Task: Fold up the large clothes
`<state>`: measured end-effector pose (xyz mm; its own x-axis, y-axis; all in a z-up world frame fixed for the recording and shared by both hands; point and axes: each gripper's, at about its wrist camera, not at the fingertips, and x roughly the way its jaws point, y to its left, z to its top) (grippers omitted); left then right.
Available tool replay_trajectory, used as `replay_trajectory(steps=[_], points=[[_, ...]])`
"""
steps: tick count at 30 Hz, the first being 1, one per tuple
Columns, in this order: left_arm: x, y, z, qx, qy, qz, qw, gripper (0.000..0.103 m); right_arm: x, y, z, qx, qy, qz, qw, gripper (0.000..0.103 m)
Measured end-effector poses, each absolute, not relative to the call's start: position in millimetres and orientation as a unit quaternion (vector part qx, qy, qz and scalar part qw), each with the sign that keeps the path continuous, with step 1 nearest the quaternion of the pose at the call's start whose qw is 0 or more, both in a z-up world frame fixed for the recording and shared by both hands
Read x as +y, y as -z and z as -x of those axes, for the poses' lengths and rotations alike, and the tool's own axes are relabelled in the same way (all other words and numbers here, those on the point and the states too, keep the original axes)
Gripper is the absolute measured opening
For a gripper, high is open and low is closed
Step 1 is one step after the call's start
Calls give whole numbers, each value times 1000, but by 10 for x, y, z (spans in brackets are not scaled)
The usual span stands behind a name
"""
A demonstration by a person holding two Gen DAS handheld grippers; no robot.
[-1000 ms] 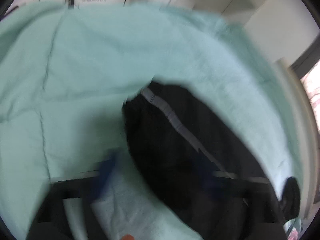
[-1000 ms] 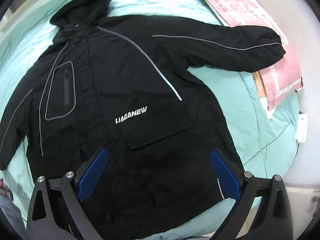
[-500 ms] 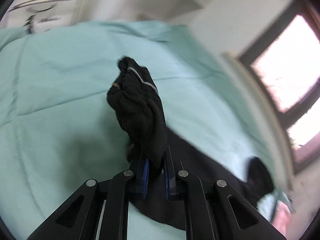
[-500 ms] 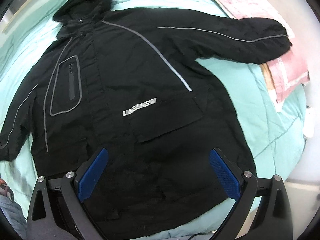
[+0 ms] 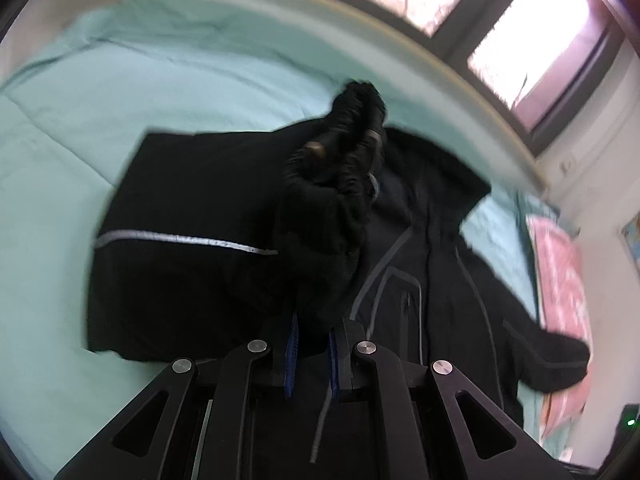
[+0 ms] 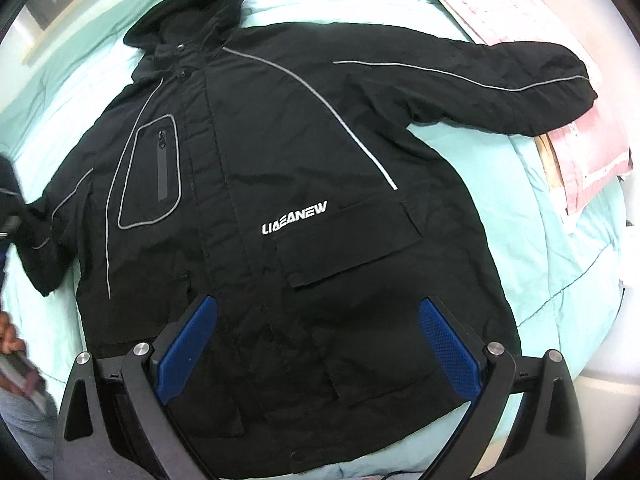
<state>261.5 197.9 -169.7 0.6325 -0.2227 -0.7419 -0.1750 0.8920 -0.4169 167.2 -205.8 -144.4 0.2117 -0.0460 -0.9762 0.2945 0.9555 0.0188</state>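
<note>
A large black hooded jacket [image 6: 280, 184] with grey piping and a white logo lies front up on a mint bedspread [image 6: 540, 240]. Its right sleeve [image 6: 480, 84] stretches toward a pink pillow. My left gripper [image 5: 312, 354] is shut on the cuff of the other sleeve [image 5: 332, 208] and holds it raised over the jacket body [image 5: 420, 280]. That sleeve end shows at the left edge of the right wrist view [image 6: 36, 236]. My right gripper [image 6: 320, 344] is open and empty above the jacket's hem.
A pink pillow [image 6: 540, 40] lies at the bed's far right under the outstretched sleeve; it also shows in the left wrist view [image 5: 560, 292]. A window [image 5: 500, 20] and a sill run behind the bed. A person's hand [image 6: 10, 336] is at the left edge.
My left gripper has closed on the sleeve cuff, lifted it and swung it in over the jacket body. My right gripper has stayed open and drifted slightly over the hem.
</note>
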Motion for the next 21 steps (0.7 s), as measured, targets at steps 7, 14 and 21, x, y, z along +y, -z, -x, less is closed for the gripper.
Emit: replay_trajectory(steps=[7, 14, 21], points=[[1463, 2256, -2907, 514, 25, 185, 837, 29, -2098, 1513, -1706, 625, 96, -120, 766, 102], [1266, 2323, -2900, 541, 44, 168, 823, 51, -1904, 1534, -1851, 620, 63, -106, 775, 102], [1135, 1785, -2788, 524, -13, 120, 843, 56, -1550, 1519, -2224, 591, 3, -68, 804, 102]])
